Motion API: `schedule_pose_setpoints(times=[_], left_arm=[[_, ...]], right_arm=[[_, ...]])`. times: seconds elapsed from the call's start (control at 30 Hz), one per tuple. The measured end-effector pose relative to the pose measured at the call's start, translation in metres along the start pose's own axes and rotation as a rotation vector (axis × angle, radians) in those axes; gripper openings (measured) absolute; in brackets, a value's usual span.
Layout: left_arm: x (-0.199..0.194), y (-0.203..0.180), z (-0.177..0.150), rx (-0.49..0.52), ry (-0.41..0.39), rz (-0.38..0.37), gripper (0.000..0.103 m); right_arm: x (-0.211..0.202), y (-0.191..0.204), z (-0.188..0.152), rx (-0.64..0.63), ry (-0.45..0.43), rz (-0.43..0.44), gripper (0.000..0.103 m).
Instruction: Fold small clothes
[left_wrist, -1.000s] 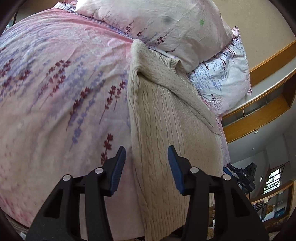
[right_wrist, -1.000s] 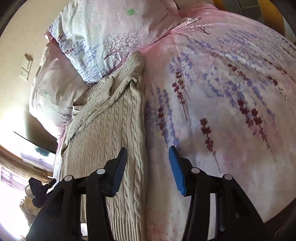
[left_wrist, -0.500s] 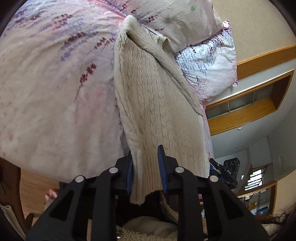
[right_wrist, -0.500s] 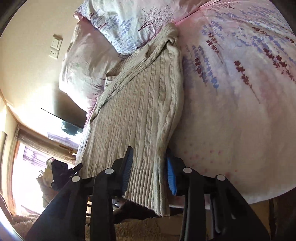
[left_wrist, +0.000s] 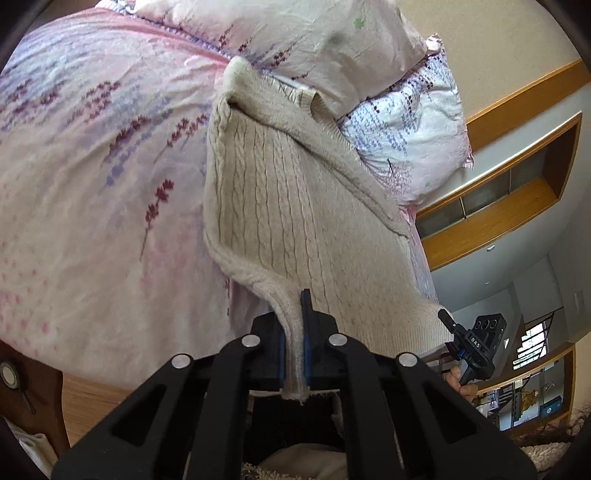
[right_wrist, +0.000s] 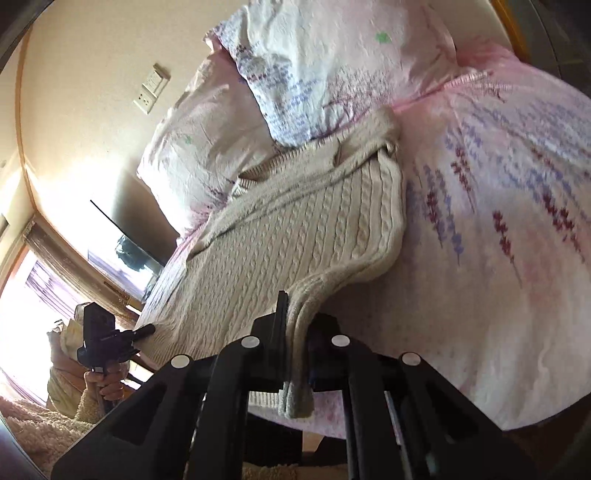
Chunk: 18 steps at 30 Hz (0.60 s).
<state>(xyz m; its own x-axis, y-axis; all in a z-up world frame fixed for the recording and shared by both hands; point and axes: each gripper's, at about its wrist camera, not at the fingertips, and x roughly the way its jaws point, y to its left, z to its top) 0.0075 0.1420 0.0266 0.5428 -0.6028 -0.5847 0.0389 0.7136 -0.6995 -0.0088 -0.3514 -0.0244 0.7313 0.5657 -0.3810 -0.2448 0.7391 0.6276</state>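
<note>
A cream cable-knit sweater (left_wrist: 295, 206) is gripped by its hem at the bed's (left_wrist: 85, 206) foot edge — left gripper (left_wrist: 294, 332) and right gripper (right_wrist: 295, 332) both clenched on the hem — apparently for folding toward the pillows (right_wrist: 314, 74).

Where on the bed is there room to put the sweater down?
The wide flowered bedspread beside the sweater lies bare, from the pillows down to the bed's near edge. The sweater's own strip, up against the pillows, is crowded.
</note>
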Motion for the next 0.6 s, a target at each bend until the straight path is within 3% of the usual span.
schedule_pose_setpoints(times=[0.23,0.6], left_arm=[[-0.019,-0.014,0.048,0.077,-0.143,0.053,0.006],[0.004,-0.031,0.129,0.137,-0.236,0.137,0.006]], right_arm=[[-0.012,0.027,0.033,-0.128,-0.211,-0.079,0.008],[0.022,0.054,0.095,-0.275,-0.350,-0.183,0.008]])
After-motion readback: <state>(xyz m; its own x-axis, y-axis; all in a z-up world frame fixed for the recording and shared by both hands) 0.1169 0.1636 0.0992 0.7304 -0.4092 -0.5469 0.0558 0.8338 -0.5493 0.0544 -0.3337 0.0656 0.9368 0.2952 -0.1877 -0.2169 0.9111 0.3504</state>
